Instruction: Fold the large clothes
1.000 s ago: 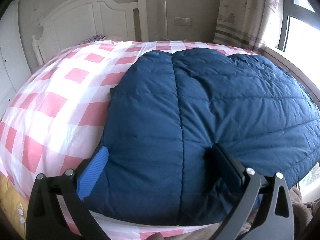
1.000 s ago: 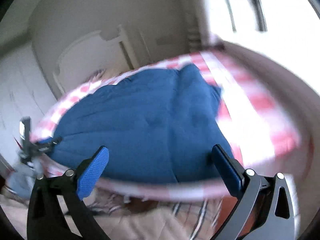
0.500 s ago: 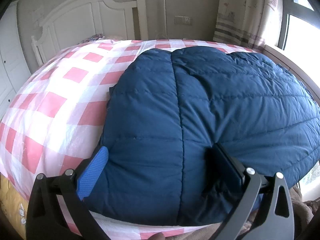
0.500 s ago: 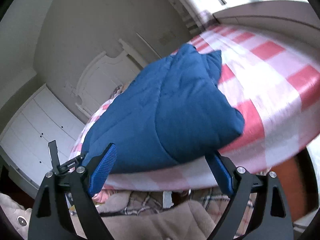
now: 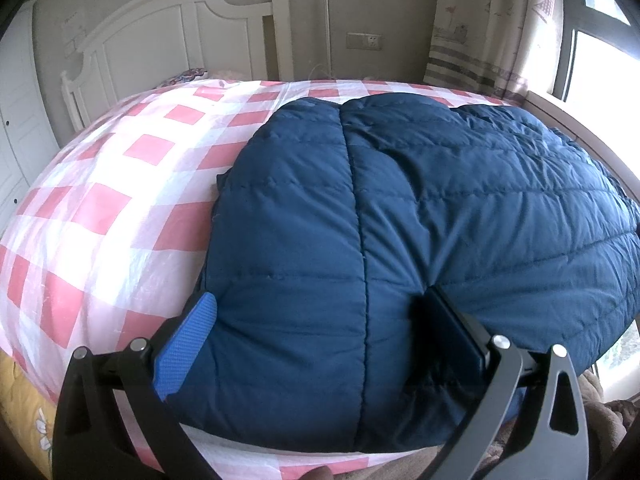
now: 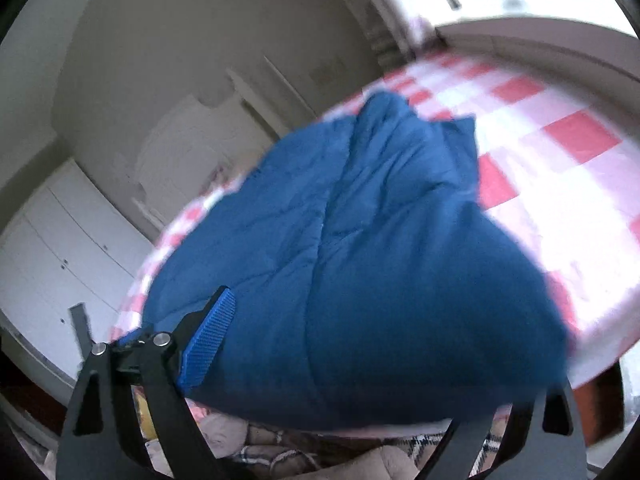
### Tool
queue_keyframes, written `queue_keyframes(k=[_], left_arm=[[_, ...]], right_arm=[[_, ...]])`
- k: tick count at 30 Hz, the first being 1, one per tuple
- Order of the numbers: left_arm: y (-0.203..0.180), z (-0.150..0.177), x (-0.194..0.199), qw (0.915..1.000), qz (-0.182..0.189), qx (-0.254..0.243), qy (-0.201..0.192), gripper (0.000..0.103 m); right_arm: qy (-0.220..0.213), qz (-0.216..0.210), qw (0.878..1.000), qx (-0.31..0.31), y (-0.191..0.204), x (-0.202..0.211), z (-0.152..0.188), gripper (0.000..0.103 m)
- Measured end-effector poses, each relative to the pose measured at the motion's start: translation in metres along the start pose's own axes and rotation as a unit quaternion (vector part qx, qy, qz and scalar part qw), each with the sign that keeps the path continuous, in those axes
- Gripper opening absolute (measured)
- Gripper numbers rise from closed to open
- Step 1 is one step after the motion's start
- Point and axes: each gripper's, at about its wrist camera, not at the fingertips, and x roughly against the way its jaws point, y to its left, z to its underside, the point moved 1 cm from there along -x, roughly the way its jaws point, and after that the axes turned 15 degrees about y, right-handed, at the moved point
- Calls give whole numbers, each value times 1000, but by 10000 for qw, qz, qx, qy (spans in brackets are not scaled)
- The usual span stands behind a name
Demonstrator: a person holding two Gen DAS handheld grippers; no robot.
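A large navy quilted jacket (image 5: 400,220) lies folded on the bed's pink and white checked cover (image 5: 100,220). My left gripper (image 5: 320,304) stands wide open over the jacket's near left corner. Its blue left pad (image 5: 188,344) sits beside the edge, and its right finger sinks into a crease. In the right wrist view the jacket (image 6: 360,240) bulges toward the camera. My right gripper (image 6: 360,352) is at its near right corner, jaws opening, fabric between them. Only its left pad (image 6: 208,340) shows; the jacket hides the right fingertip.
A white headboard (image 5: 180,40) stands at the far end. A curtain (image 5: 480,32) and window (image 5: 592,40) are at the right. White wardrobe doors (image 6: 60,248) line the left wall. Checked cover (image 6: 560,140) lies bare right of the jacket. Beige and plaid cloth (image 6: 280,452) shows below the bed edge.
My right gripper has swung in close to the jacket's near corner, which now fills the space between its fingers and covers the right one. The left gripper has stayed put.
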Motion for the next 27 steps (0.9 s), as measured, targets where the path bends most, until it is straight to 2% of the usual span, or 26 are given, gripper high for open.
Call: queue_keyframes(k=[2, 3, 5, 8, 9, 11, 12, 15, 16, 17, 18, 19, 21, 22, 23, 24, 25, 27], left_arm=[[0, 0, 1, 10000, 3, -10, 5, 101], [-1, -2, 3, 10000, -18, 2, 76, 101], [-7, -9, 15, 9996, -135, 43, 239, 100], [-24, -30, 42, 9999, -62, -127, -88, 98], [-35, -44, 52, 9994, -78, -224, -268, 99], [-56, -71, 58, 9986, 70, -378, -371, 99], [-71, -90, 52, 9980, 342, -471, -253, 100], [-101, -115, 20, 9960, 640, -601, 175, 100], [-115, -116, 1, 9938, 626, -786, 471, 100], [-133, -111, -29, 9905, 323, -1046, 833, 101], [-137, -105, -36, 9912, 140, -1141, 657, 101], [-137, -101, -34, 9920, 124, -1157, 485, 101], [-120, -100, -21, 9915, 606, -1011, 553, 98], [-99, -99, -7, 9899, 1080, -810, 435, 97], [-78, -98, 4, 9892, 1300, -603, 297, 97], [-48, -98, 19, 9898, 1393, -295, 89, 97], [-11, -99, 37, 9910, 1330, 71, -160, 97], [64, -96, 73, 9900, 1007, 759, -627, 96]], right_arm=[[-12, 127, 9999, -17, 6, -5, -5, 91], [-45, 122, 9999, -37, 7, -6, -6, 87], [-465, -44, 9989, -97, 4, 4, -2, 55], [-790, -69, 9968, 39, 10, 20, 2, 43], [-889, 86, 9957, 244, 20, 24, 3, 43], [-1082, 320, 9918, 599, 39, 32, 2, 43], [-1171, 367, 9897, 741, 48, 36, 1, 43], [-1351, 501, 9823, 1193, 76, 47, -3, 43], [-1385, 562, 9800, 1314, 84, 49, -4, 43], [-1426, 624, 9770, 1457, 96, 51, -7, 43], [-1459, 652, 9749, 1551, 104, 53, -8, 43], [-1493, 668, 9729, 1632, 114, 53, -11, 43], [-1543, 697, 9673, 1888, 141, 54, -15, 43], [-1571, 743, 9633, 2047, 155, 54, -15, 43], [-1611, 790, 9570, 2278, 174, 52, -16, 43], [-1630, 816, 9518, 2466, 191, 49, -18, 43], [-1630, 838, 9436, 2758, 217, 43, -18, 43], [-1589, 849, 9296, 3215, 259, 27, -17, 43]])
